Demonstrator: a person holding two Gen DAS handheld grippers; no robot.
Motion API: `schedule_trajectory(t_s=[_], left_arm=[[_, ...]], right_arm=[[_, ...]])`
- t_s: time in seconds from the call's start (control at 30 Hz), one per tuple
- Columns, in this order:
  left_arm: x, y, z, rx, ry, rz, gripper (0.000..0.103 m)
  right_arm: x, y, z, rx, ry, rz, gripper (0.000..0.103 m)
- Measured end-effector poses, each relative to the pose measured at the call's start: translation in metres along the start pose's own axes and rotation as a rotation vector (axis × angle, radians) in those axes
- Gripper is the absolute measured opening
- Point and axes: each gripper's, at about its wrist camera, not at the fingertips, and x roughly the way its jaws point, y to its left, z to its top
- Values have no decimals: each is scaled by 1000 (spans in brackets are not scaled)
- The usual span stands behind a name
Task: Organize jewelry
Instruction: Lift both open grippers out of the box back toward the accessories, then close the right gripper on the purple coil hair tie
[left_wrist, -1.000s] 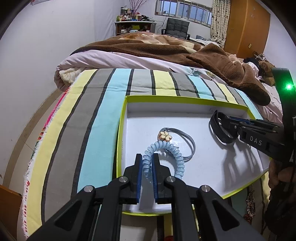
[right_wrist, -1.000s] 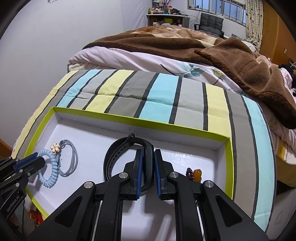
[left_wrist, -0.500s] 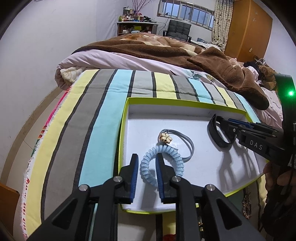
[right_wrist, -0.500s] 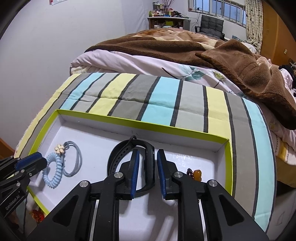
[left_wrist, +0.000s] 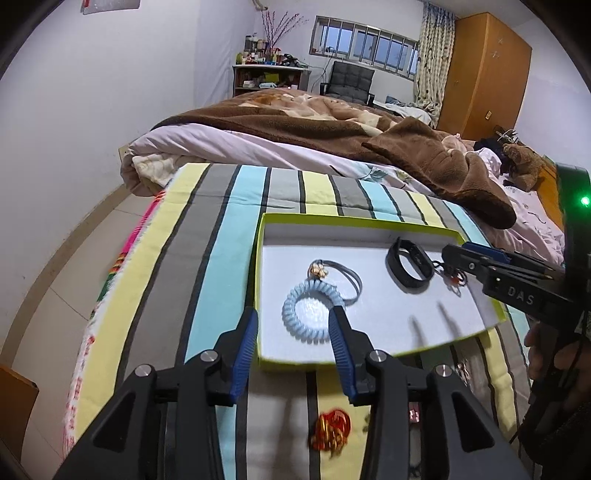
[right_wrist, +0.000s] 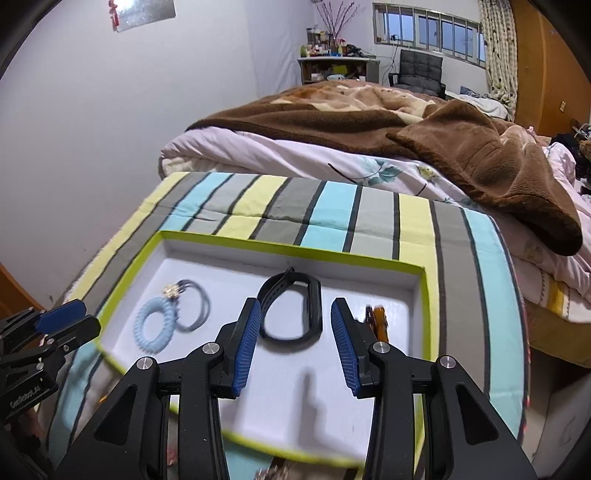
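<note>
Coil bracelet (left_wrist: 306, 314): ribbed, lt-blue ring.

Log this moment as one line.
left gripper: open, just released coil band | right gripper: open, just released black band | both in tray

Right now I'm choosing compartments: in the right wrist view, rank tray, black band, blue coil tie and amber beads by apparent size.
1. Tray
2. Black band
3. Blue coil tie
4. Amber beads, partly hidden

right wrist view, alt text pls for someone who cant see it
An open right claw hangs above a white tray with a lime-green rim on a striped blanket. In the tray lie a black wristband, a blue coil hair tie and a grey hair tie.
</note>
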Motion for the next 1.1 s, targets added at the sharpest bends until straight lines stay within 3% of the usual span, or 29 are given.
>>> schedule_trajectory(t_s=[0.53,1.1], left_arm=[[-52,9,-43,-38,-44,-11,45],[-72,19,-88,-66,-25,-44,50]], right_arm=[[-71,9,-77,31,-22,29,41],[-69,32,-146,51,74,36,41]])
